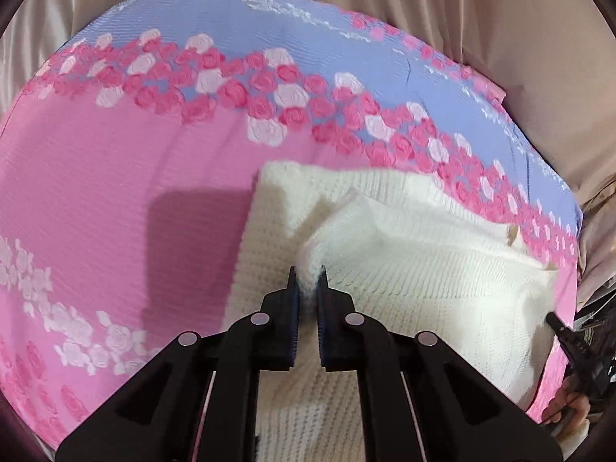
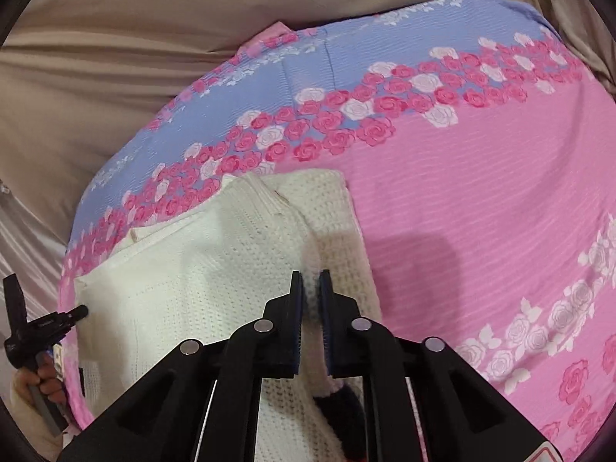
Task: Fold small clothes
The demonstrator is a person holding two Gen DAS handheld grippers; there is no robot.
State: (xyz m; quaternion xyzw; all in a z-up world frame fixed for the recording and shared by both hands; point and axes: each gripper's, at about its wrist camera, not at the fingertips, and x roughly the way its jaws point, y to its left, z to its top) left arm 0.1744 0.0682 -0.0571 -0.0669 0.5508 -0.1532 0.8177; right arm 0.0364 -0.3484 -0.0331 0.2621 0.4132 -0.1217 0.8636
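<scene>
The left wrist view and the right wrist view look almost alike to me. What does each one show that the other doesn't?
Only the left wrist view shows the left tool up close, pinching a raised ridge of the white knit garment.

Only the right wrist view shows the right tool up close, shut on the same garment, plus a dark fuzzy patch beneath its fingers; what it is cannot be told.

Both show the white knit garment lying on the pink and blue rose-print sheet, beige fabric beyond, and the opposite tool at the picture's edge.

White knit garment (image 1: 404,254) lying partly folded, lower centre-right of left wrist view; lower centre-left in right wrist view (image 2: 215,269). Waffle texture, one raised fold bunching up at frame centre.
</scene>
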